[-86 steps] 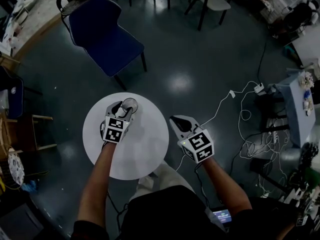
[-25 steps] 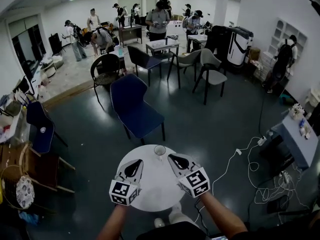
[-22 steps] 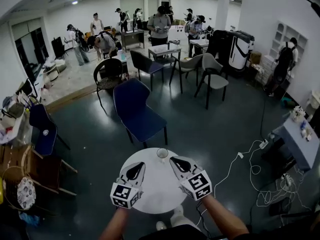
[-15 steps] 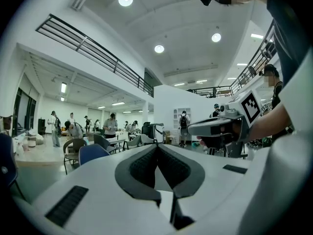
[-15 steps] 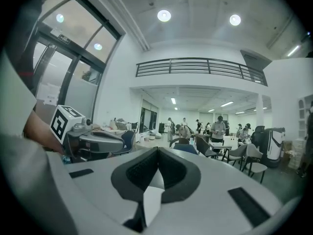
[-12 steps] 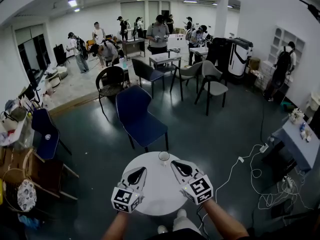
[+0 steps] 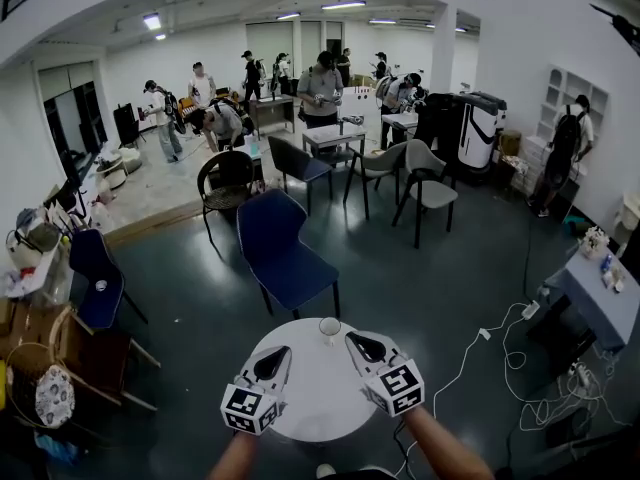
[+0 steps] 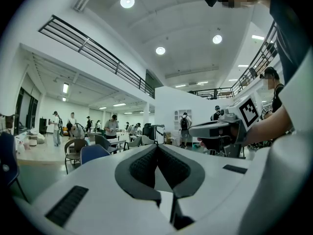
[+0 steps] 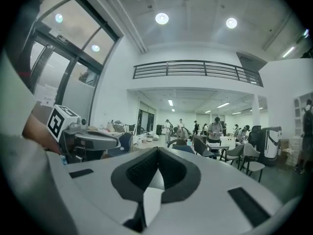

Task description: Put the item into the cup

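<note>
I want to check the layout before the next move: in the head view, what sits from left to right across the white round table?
From the left: left gripper → cup → right gripper.

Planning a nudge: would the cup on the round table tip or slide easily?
Likely light: the cup looks small, so a push may slide or tip it. It stands upright near the far edge of the table, so a shove could send it off.
</note>
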Demonstrator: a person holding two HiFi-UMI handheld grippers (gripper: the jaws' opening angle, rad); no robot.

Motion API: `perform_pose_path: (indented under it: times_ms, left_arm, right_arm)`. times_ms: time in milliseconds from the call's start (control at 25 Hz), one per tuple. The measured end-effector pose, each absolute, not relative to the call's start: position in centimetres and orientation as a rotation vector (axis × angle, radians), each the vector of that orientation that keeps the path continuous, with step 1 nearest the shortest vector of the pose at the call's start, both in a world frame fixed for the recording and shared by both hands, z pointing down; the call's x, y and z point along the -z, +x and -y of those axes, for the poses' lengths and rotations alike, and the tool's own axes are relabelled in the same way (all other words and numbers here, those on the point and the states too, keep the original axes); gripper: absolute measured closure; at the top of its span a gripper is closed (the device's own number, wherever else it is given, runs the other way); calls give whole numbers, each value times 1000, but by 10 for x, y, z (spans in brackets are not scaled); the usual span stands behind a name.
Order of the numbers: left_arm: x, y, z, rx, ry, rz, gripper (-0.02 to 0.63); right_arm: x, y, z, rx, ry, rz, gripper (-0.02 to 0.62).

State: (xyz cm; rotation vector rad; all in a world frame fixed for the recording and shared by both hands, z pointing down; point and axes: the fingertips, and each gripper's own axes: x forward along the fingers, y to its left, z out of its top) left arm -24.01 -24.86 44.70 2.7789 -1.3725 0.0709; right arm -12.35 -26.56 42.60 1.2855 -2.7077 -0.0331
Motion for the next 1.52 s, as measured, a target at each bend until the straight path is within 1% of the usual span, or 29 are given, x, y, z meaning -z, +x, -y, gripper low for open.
perform_pose_path:
  times_ms: [160, 720, 1520]
  left_arm:
    - [-444, -235, 241, -78, 2787, 1379, 591]
    - [-436, -195, 194, -102, 2796, 1418, 591]
    - [-416, -139, 92, -90, 2771, 1506, 591]
  right_arm:
    - [-425, -120, 260, 33, 1283, 2720, 578]
    - [-423, -69, 222, 42, 1346, 2694, 578]
    - [-406, -17, 123, 69, 1265, 2753, 578]
